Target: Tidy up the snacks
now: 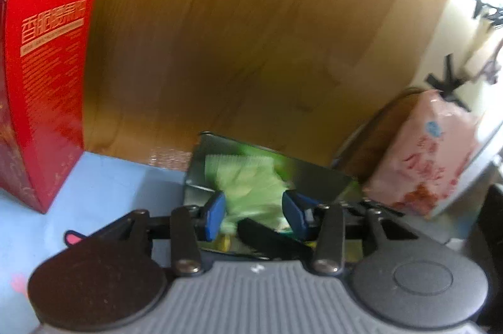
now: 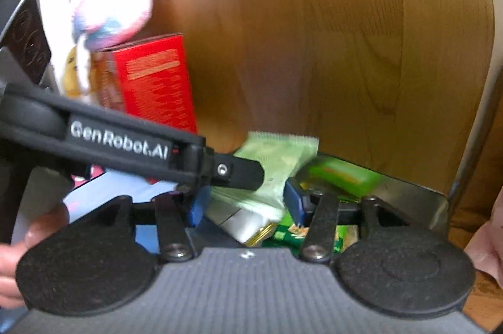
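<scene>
Both grippers, left (image 1: 253,213) and right (image 2: 246,202), have jaws closed on the same green packet (image 2: 276,158) over the tin (image 2: 408,192).

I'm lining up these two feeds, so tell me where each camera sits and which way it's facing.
Left wrist: on the left tool, facing a metal tray, pale green packet between its fingers; red box stands left.
Right wrist: on the right tool, facing the tray; the left tool crosses in, a hand shows lower left.
Shared: packet, tray, box, wooden backboard.
</scene>
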Demonstrator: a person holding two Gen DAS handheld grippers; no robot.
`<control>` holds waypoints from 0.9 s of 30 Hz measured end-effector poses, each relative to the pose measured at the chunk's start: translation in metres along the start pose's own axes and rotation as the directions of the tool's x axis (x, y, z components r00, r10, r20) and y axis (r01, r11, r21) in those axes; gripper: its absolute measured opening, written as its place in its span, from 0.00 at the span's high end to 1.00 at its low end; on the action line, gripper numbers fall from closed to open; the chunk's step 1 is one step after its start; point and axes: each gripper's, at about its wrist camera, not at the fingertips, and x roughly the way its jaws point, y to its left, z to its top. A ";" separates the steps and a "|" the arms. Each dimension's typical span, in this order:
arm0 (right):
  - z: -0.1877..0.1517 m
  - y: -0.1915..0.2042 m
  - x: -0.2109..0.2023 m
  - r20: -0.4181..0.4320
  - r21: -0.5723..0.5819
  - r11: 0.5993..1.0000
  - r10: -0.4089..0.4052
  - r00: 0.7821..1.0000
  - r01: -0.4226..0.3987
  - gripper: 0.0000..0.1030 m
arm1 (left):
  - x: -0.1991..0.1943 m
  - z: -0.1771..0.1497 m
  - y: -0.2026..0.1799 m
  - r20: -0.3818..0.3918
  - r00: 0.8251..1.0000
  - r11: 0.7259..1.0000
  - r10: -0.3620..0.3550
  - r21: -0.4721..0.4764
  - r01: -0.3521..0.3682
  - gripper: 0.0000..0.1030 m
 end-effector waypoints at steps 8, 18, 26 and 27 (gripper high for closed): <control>-0.025 0.003 -0.045 0.038 0.046 0.997 0.068 0.997 -0.069 0.41 | -0.052 -0.031 0.038 0.039 0.999 0.995 -0.034 -0.089 0.037 0.55; -0.057 0.057 -0.022 -0.150 0.108 0.960 0.273 0.950 -0.259 0.42 | -0.111 -0.125 0.089 -0.009 1.000 0.956 0.009 -0.292 -0.012 0.54; -0.063 0.051 0.006 -0.202 0.314 0.924 0.289 0.936 -0.217 0.66 | -0.093 -0.153 0.095 -0.006 1.000 0.940 -0.023 -0.339 0.019 0.62; -0.066 0.053 0.002 -0.205 0.299 0.930 0.282 0.937 -0.214 0.66 | -0.094 -0.155 0.098 0.003 1.000 0.937 -0.028 -0.348 0.027 0.62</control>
